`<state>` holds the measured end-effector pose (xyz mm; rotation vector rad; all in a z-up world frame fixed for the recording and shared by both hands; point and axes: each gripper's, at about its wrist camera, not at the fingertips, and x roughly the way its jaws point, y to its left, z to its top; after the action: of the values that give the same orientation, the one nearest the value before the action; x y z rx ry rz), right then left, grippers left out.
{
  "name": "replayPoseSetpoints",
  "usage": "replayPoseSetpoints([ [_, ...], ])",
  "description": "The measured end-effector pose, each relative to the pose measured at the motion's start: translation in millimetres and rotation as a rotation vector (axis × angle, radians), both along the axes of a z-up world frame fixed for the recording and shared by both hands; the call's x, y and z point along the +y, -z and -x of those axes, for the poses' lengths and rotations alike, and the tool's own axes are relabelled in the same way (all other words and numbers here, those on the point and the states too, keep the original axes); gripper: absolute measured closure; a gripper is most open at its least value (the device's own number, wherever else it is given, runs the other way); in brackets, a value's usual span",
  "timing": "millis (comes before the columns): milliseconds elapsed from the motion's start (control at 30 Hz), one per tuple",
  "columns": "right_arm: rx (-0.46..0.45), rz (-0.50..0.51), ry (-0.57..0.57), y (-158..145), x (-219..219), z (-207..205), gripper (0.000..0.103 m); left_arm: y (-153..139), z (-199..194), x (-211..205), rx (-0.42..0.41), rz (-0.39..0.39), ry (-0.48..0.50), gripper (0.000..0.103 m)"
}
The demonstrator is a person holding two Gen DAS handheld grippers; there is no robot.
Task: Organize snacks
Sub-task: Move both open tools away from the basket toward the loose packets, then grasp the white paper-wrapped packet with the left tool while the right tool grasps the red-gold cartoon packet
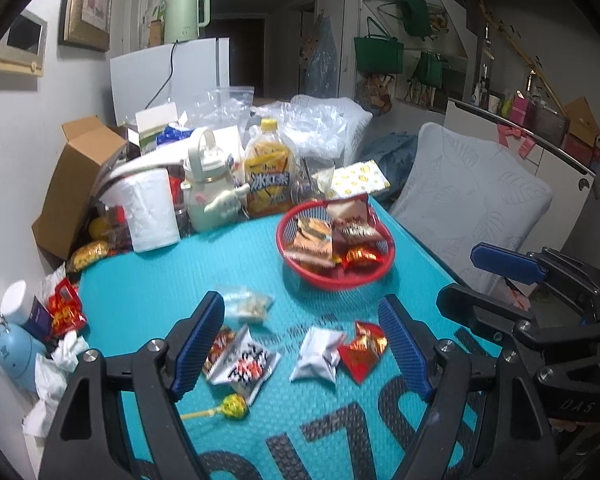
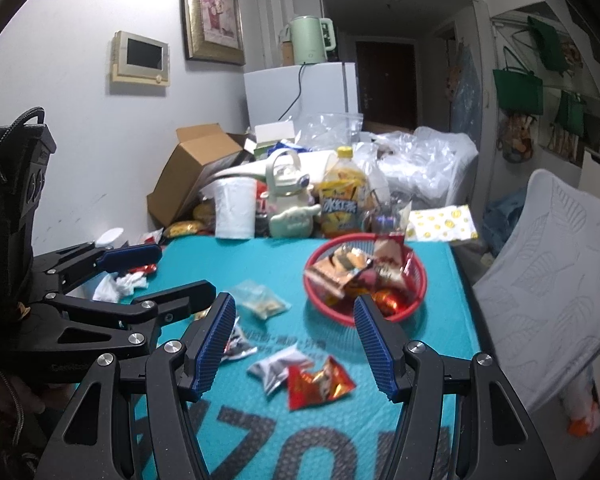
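Observation:
A red basket (image 1: 300, 270) (image 2: 319, 300) with several snack packets in it stands on the teal mat (image 1: 172, 264). Loose on the mat in front of it lie a silver packet (image 1: 318, 354) (image 2: 274, 368), a red foil packet (image 1: 364, 350) (image 2: 320, 382), a white-and-red packet (image 1: 246, 368), a yellow lollipop (image 1: 230, 405) and a clear bag of nuts (image 1: 248, 306) (image 2: 260, 300). My left gripper (image 1: 302, 344) (image 2: 160, 276) hovers open above the loose packets, holding nothing. My right gripper (image 2: 296, 344) (image 1: 496, 284) is beside it on the right, open and empty, over the silver and red packets.
Clutter lines the back of the table: an iced-tea bottle (image 1: 268, 176), a cream jug (image 1: 210, 188), a paper roll (image 1: 148, 208), a cardboard box (image 1: 76, 184) and plastic bags. Crumpled tissue (image 1: 60, 360) and red wrappers lie at the left edge. A grey chair (image 1: 468, 208) stands on the right.

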<state>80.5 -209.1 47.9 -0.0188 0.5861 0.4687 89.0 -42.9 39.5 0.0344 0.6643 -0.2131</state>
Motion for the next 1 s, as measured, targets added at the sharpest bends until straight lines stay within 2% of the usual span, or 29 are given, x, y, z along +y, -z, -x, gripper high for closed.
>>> replayPoseSetpoints([
  [533,0.184,-0.032,-0.015,66.0,0.3,13.7,0.041,55.3,14.5,3.6,0.121,0.018,0.011,0.024],
  [1000,0.306,-0.039,-0.006,107.3,-0.8,-2.8,0.041,93.9,1.6,6.7,0.208,0.025,-0.025,0.024],
])
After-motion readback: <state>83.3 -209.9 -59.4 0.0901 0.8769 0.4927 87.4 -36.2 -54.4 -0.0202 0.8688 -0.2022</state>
